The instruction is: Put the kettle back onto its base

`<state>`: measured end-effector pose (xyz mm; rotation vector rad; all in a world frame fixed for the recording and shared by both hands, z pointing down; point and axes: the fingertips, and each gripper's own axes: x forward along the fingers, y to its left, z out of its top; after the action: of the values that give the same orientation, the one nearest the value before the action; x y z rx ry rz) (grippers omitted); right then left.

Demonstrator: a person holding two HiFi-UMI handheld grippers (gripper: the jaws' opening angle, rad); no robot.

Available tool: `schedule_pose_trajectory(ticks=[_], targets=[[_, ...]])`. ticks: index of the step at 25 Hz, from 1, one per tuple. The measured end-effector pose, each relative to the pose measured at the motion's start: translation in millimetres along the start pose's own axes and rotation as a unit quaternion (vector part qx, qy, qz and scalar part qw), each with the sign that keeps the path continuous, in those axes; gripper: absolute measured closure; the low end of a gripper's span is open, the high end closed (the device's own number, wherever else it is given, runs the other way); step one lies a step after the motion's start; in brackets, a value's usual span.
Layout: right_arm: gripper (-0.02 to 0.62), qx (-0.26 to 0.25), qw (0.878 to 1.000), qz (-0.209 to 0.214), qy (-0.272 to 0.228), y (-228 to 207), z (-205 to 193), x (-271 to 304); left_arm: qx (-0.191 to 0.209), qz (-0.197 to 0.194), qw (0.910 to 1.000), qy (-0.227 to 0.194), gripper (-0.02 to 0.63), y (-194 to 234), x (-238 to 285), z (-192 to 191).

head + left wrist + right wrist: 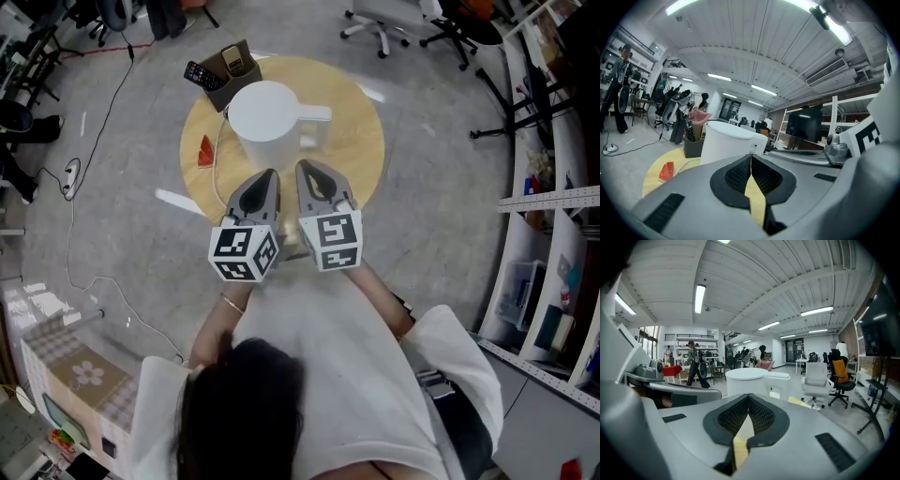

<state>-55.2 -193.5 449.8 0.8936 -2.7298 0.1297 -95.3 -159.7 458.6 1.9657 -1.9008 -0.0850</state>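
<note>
Aiming at kettle — left gripper, right gripper, both closed.

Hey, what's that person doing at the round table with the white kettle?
A person holds a gripper in each hand, side by side, pointing at the white kettle on the round wooden table. The left gripper and the right gripper are both shut and hold nothing. Neither one touches the kettle.
</note>
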Motion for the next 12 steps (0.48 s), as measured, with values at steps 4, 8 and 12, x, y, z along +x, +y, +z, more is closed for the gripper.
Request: schedule_pose_trajectory(ticks=[4,8,12], targets=[[0.569,-0.011,1.000,0.002,-0.001,4.6,5.1,-0.7,0.000,-0.001,1.0000,-0.003,0.580,-0.5,-0.7,2.0],[0.569,-0.009,1.000,0.000,0.003,4.1,2.6,-1.9,-0.003,-0.002,1.0000,-0.004,0.580,-1.5,-1.2,2.2],[0.569,-0.003,1.000,0.000,0.007,5.1,0.4,-0.1,-0.011,-0.001,0.9999,-0.001,0.580,2.6,-1.7,0.6]])
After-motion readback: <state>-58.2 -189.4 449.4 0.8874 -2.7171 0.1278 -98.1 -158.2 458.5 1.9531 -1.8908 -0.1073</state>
